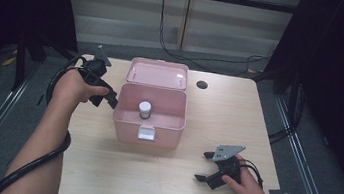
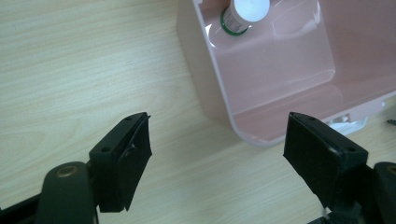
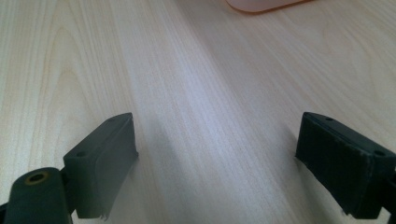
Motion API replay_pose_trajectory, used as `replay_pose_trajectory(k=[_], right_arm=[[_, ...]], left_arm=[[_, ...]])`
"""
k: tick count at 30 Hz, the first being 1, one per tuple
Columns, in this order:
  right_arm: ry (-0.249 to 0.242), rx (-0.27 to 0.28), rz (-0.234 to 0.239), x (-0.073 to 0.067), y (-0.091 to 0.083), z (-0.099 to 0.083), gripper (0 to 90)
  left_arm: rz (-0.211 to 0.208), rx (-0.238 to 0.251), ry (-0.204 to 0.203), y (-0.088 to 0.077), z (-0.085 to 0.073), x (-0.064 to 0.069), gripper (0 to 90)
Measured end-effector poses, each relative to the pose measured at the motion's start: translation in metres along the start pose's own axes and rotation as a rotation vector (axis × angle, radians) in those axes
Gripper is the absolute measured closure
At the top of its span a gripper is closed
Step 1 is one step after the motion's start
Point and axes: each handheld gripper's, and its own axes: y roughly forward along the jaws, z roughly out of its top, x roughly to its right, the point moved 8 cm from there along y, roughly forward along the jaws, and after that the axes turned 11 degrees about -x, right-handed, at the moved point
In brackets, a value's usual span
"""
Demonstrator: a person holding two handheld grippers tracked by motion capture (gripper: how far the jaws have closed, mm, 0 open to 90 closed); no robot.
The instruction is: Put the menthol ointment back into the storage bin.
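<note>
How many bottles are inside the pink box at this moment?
1. A single white-capped bottle stands upright inside the open pink box, near the middle of its floor. In the left gripper view it sits toward the far wall. No others are visible inside.

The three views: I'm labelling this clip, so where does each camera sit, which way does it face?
High view: above the table's near edge, looking forward and down; forearms, hands, both grippers.
Left gripper view: on the left hand-held gripper, facing the pink box and bottle.
Right gripper view: on the right hand-held gripper, low over table.
All share the box.
</note>
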Motion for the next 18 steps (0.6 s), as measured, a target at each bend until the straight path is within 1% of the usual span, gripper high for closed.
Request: replay_pose_trajectory(k=[4,5,6,7,9,10,15,16,18], right_arm=[[0.0,0.0,0.0,0.0,0.0,0.0,11.4],[0.0,0.0,0.0,0.0,0.0,0.0,11.4],[-0.001,0.0,0.0,0.0,0.0,0.0,11.4],[0.0,0.0,0.0,0.0,0.0,0.0,11.4],[0.0,0.0,0.0,0.0,0.0,0.0,11.4],[0.001,-0.001,-0.001,0.0,0.0,0.0,11.4],[0.002,-0.001,0.0,0.0,0.0,0.0,11.4],[0.002,-0.001,0.0,0.0,0.0,0.0,11.4],[0.002,0.001,-0.001,0.0,0.0,0.0,11.4]], left_arm=[[-0.002,0.008,0.016,0.002,-0.009,-0.005,22.6],[-0.006,0.014,0.013,0.002,-0.011,-0.006,22.7],[-0.009,0.009,0.015,0.003,-0.013,-0.007,22.8],[-0.003,0.007,0.022,0.004,-0.016,-0.009,22.8],[-0.008,0.016,0.021,0.006,-0.021,-0.012,22.8],[-0.01,0.015,0.029,0.006,-0.023,-0.013,22.8],[-0.016,0.018,0.037,0.011,-0.036,-0.019,22.8],[-0.015,0.022,0.033,0.012,-0.038,-0.02,22.8],[-0.014,0.017,0.037,0.016,-0.043,-0.023,22.8]])
